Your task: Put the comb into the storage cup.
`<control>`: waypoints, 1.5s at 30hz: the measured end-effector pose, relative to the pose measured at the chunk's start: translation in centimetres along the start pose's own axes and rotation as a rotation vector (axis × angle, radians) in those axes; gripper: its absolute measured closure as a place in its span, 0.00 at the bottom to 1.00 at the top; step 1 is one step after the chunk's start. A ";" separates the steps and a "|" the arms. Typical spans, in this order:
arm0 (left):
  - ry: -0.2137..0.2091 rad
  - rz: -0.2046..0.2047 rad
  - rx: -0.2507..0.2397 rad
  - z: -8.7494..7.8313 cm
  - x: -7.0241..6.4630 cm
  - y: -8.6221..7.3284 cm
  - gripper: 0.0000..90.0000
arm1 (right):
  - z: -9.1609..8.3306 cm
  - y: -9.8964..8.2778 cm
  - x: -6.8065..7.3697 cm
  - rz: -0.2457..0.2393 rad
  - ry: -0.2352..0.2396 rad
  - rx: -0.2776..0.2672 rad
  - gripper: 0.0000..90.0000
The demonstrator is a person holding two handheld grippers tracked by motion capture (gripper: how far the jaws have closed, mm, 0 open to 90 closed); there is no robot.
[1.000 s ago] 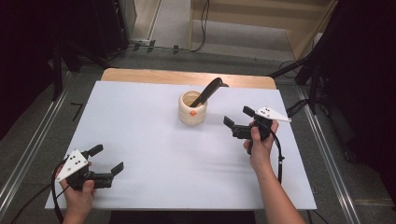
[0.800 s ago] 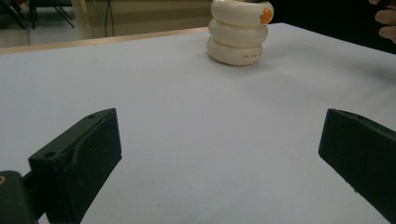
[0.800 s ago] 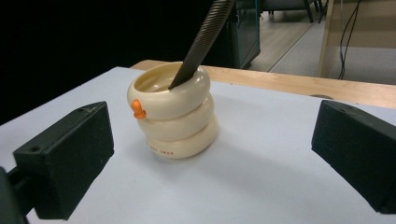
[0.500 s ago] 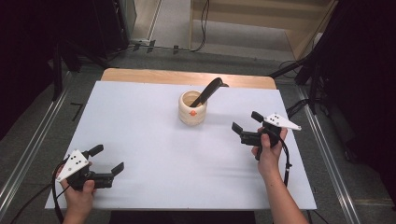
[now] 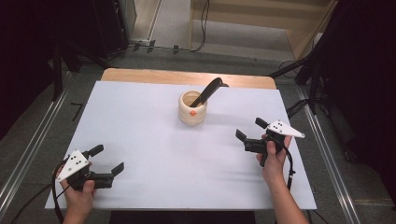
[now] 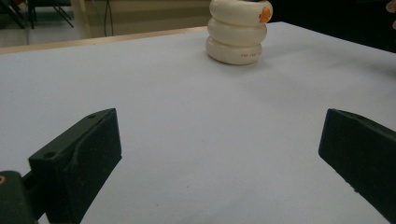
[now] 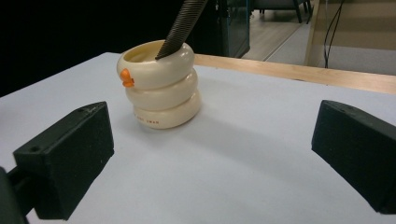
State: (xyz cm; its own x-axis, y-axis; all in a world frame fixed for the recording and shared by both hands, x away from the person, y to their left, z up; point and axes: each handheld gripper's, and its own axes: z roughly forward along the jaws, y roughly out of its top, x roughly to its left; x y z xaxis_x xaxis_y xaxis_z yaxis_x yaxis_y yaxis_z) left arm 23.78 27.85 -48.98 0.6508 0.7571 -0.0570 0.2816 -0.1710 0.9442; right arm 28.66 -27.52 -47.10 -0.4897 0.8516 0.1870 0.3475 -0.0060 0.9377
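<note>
A cream ribbed cup [image 5: 192, 108] with an orange dot stands at the table's middle back. A dark ridged tool [image 5: 208, 90] leans out of it to the right. The cup also appears far off in the left gripper view [image 6: 237, 30] and closer in the right gripper view [image 7: 160, 85], with the tool [image 7: 183, 25] sticking up from it. My left gripper [image 5: 109, 159] rests near the front left corner, open and empty. My right gripper [image 5: 251, 129] is held at the right side, open and empty, its jaws pointing toward the cup.
The white table top [image 5: 140, 126] has a wooden strip [image 5: 187, 77] along its far edge. Metal rails [image 5: 28, 149] run along both sides on the floor. Dark equipment and cables stand beyond the table.
My right gripper has drawn back from the cup toward the front right, and sits lower. The left gripper has barely moved.
</note>
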 end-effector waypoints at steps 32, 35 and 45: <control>-0.001 0.003 0.003 0.1 -0.1 0.0 0.00 | -4.6 -3.1 -1.8 0.015 -0.045 0.003 0.00; -0.001 0.003 0.003 0.0 -0.1 0.0 0.00 | -5.0 -3.2 -1.9 0.017 -0.049 0.002 0.00; 0.000 0.008 0.008 0.1 -0.2 0.0 0.00 | -6.3 -4.3 -2.3 0.025 -0.070 0.000 0.00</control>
State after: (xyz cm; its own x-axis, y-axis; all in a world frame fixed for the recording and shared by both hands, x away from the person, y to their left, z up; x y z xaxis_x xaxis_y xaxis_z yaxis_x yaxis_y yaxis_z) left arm 23.72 27.70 -48.99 0.6526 0.7560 -0.0497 0.2825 -0.1819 0.9419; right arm 23.28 -32.70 -49.71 -0.4237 0.8859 0.1889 0.3587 -0.0274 0.9331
